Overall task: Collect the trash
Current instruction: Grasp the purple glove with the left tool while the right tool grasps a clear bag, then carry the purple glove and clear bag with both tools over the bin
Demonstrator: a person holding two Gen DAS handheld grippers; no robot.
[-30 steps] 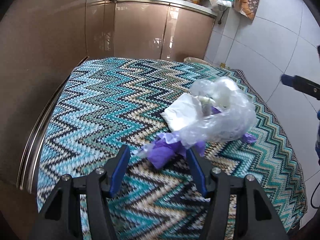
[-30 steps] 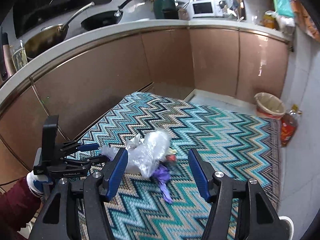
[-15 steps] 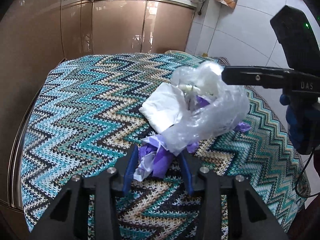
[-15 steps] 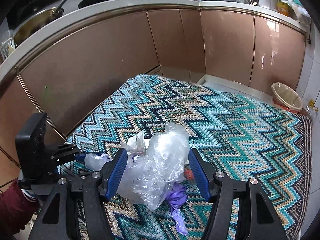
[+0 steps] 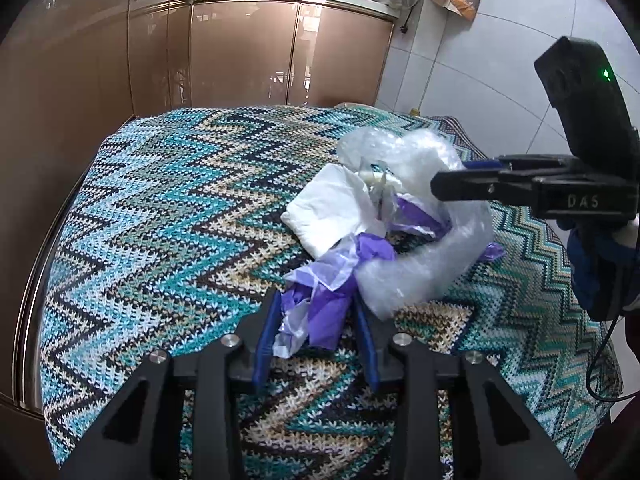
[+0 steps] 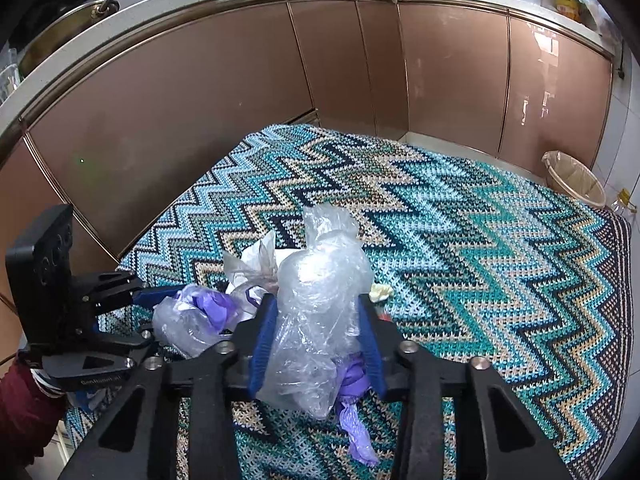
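Observation:
A heap of trash lies on the zigzag-patterned cloth (image 5: 168,216): a crumpled clear plastic bag (image 5: 424,264), purple plastic wrap (image 5: 328,300) and a white tissue (image 5: 332,212). My left gripper (image 5: 316,304) is shut on the purple wrap at the heap's near end. My right gripper (image 6: 316,312) is shut on the clear bag (image 6: 320,308). The right gripper also shows in the left wrist view (image 5: 472,188), reaching in from the right. The left gripper shows in the right wrist view (image 6: 156,308) at the left.
Brown cabinet fronts (image 6: 200,92) curve round the cloth's far and left sides. A lined waste bin (image 6: 572,178) stands on the floor at the far right corner. A white tiled wall (image 5: 480,60) runs along the right.
Both grippers have moved in and closed: the left on the purple wrap, the right on the clear bag. A second ago both were open and short of the heap.

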